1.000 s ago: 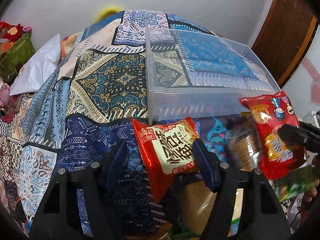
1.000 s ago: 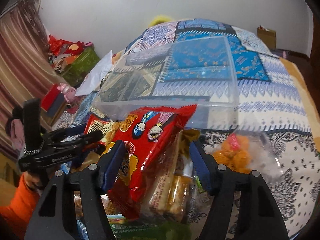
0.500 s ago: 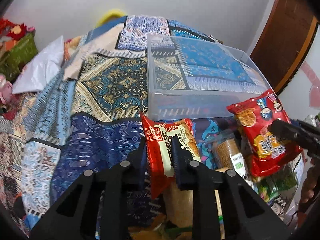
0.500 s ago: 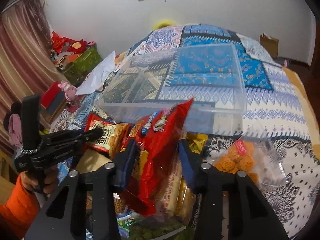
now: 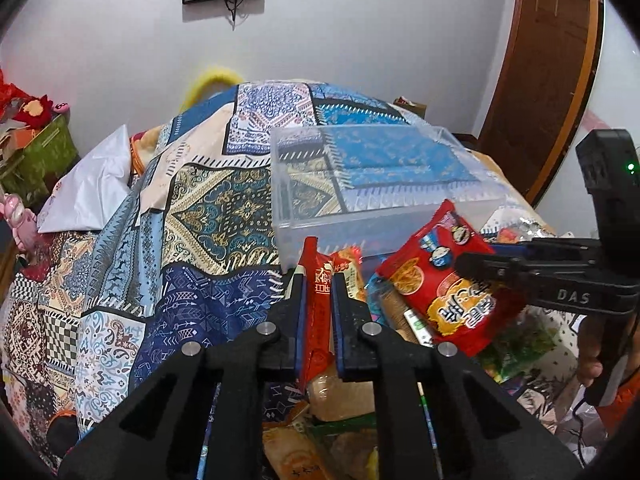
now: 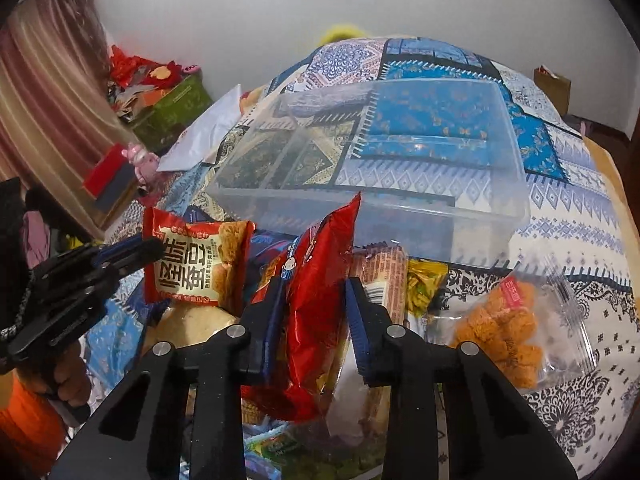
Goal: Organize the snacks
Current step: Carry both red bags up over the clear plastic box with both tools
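My left gripper [image 5: 319,280] is shut on a red and cream snack packet [image 5: 318,320], which it holds edge-on above the snack pile. The right wrist view shows that packet [image 6: 192,264] face-on in the left gripper [image 6: 150,250]. My right gripper [image 6: 314,286] is closing its jaws on a red cartoon-printed packet [image 6: 320,272]. The pads press it and it is folded between them. From the left wrist view the same packet [image 5: 448,292] hangs in the right gripper [image 5: 470,268]. A clear plastic bin [image 5: 360,232] [image 6: 420,228] stands just behind both packets with nothing in it.
Below the grippers lie loose snacks: a bag of orange puffs [image 6: 500,328], a wafer pack [image 6: 380,272], a yellow-green pack [image 6: 424,284] and a pale bun pack [image 5: 340,392]. All rest on a patchwork bedspread [image 5: 208,208]. A white pillow [image 5: 92,192] lies at the left.
Both grippers closed from wide open onto their packets. The left one rose with the red and cream packet. The red cartoon packet went from flat to folded between the right pads.
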